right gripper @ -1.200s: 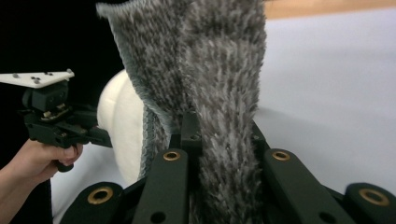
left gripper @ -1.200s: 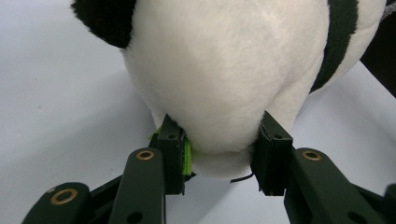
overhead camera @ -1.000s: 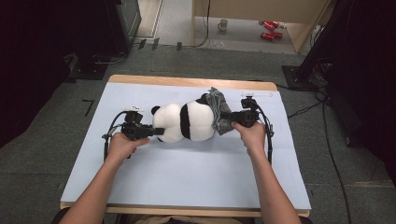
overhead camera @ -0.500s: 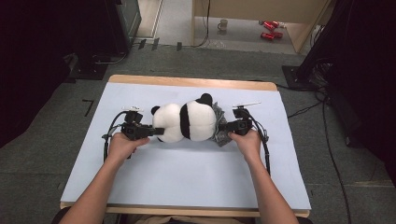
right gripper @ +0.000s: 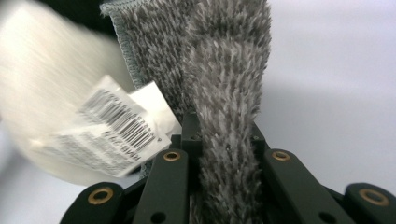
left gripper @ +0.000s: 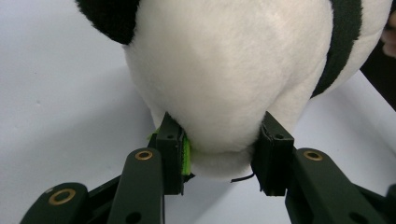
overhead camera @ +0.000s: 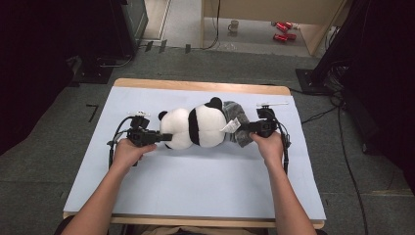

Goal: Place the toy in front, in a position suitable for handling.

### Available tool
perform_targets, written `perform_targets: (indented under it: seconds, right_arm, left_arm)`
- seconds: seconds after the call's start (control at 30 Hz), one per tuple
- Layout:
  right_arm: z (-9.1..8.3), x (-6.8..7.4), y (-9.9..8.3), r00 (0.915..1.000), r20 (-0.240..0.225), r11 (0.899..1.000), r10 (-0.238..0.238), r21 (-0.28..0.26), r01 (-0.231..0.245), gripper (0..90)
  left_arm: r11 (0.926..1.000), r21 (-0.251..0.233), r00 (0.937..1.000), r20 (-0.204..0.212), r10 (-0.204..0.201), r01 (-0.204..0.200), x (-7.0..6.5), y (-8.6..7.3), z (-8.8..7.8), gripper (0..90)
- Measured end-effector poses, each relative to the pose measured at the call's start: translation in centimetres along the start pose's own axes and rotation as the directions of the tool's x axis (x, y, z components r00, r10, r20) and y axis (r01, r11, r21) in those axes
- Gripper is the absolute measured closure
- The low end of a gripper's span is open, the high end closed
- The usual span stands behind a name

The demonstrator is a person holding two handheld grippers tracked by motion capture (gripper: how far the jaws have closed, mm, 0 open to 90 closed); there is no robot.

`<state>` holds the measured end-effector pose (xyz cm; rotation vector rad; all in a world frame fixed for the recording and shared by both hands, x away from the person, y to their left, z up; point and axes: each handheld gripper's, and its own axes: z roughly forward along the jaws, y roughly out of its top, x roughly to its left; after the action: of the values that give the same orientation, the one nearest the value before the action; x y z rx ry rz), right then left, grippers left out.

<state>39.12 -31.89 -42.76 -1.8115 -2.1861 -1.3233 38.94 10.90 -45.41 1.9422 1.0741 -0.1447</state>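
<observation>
Panda lies on its side in the middle of the surface, which has a pale blue sheet over it. It is a soft toy, white with black ears and a black band round its body. Grey cloth sits at the panda's right end, touching it, and a white tag with a barcode hangs there too.

A person's two arms come in from the near side. The left hand holds the left gripper at the panda's left end. In the left gripper view its two jaws squeeze a white bulge of the panda between them, so it is grasping the toy. A bit of green shows on the inner side of one jaw.

The right hand holds the right gripper at the other end. In the right gripper view its jaws are clamped tight on a fold of the fuzzy grey cloth. The tag is just beside that fold. The white part behind it is blurry, so it is probably the panda's body, but it is hard to say.

A mug and some red things sit on the floor well beyond the surface.
</observation>
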Motion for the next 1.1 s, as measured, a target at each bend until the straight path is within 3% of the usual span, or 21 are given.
perform_targets:
  seconds: [0.2, 0.4, 0.8, 1.1]
  right_arm:
    - [-2.6, 1.2, 1.3, 0.9991, -0.020, 0.993, -0.036, -0.113, 0.034, 78.3]
    - [-3.1, 2.4, 2.2, 0.9967, -0.037, 0.987, -0.072, -0.146, 0.066, 78.3]
    - [-0.8, 3.4, 3.0, 0.9930, -0.064, 0.990, -0.099, -0.109, 0.092, 78.2]
    - [1.3, 3.1, 2.2, 0.9934, -0.069, 0.995, -0.092, -0.057, 0.088, 78.4]
  left_arm:
    - [0.9998, 0.000, 0.9997, -0.011, 0.021, -0.021, -0.3, -0.1, 0.0, 60.8]
    - [0.9984, 0.003, 0.9978, -0.033, 0.057, -0.057, -0.9, -0.3, 0.0, 60.8]
    - [0.9973, -0.020, 0.9966, -0.044, 0.070, -0.071, -1.3, -1.2, -0.1, 60.8]
    - [0.9969, -0.021, 0.9958, -0.053, 0.074, -0.075, -1.4, -1.3, -0.1, 60.6]
